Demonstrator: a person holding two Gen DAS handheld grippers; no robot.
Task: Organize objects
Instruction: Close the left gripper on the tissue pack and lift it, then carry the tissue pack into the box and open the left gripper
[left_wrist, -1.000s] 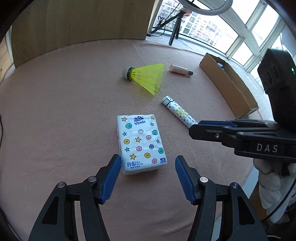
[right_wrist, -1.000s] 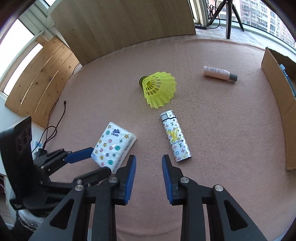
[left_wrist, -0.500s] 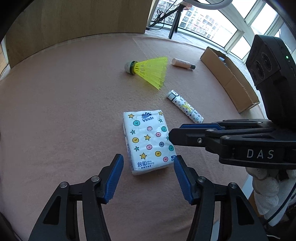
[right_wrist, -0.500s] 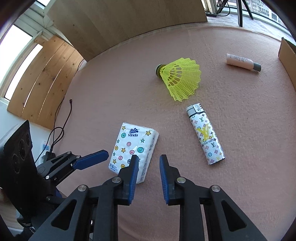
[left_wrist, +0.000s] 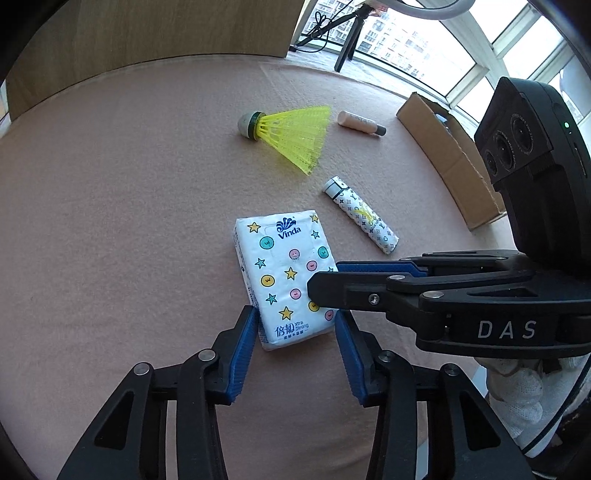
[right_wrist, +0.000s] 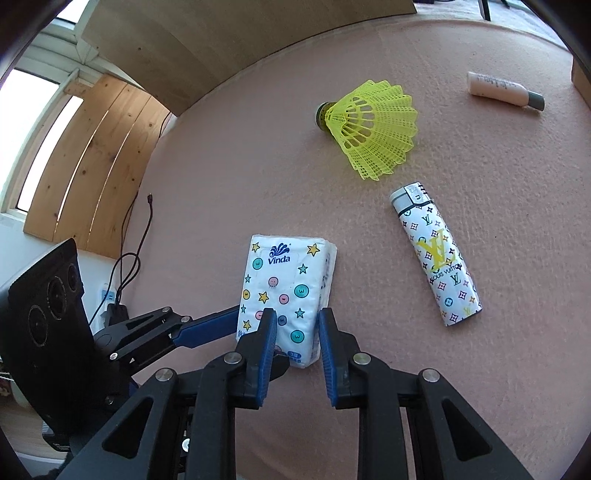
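A white Vinda tissue pack (left_wrist: 284, 266) (right_wrist: 284, 280) with stars and dots lies flat on the pink cloth. My left gripper (left_wrist: 295, 321) points down at its near end. The blue pads stand on either side of the pack, and the jaws are closing. I cannot see a firm squeeze. My right gripper (right_wrist: 295, 325) (left_wrist: 325, 277) reaches in from the right. Its jaws stand a narrow gap apart over the pack's near right corner and pinch nothing. One left finger (right_wrist: 207, 328) meets the pack's left edge.
A yellow shuttlecock (left_wrist: 291, 136) (right_wrist: 369, 125), a patterned lighter (left_wrist: 364, 218) (right_wrist: 436, 258) and a small pink bottle (left_wrist: 360, 123) (right_wrist: 502, 90) lie beyond the pack. An open cardboard box (left_wrist: 450, 162) stands at the right edge. A cable (right_wrist: 136, 236) hangs off the left.
My left jaws have narrowed and now flank the pack's near end. My right gripper has swung left, away from the lighter, and dropped over the pack's near right corner.
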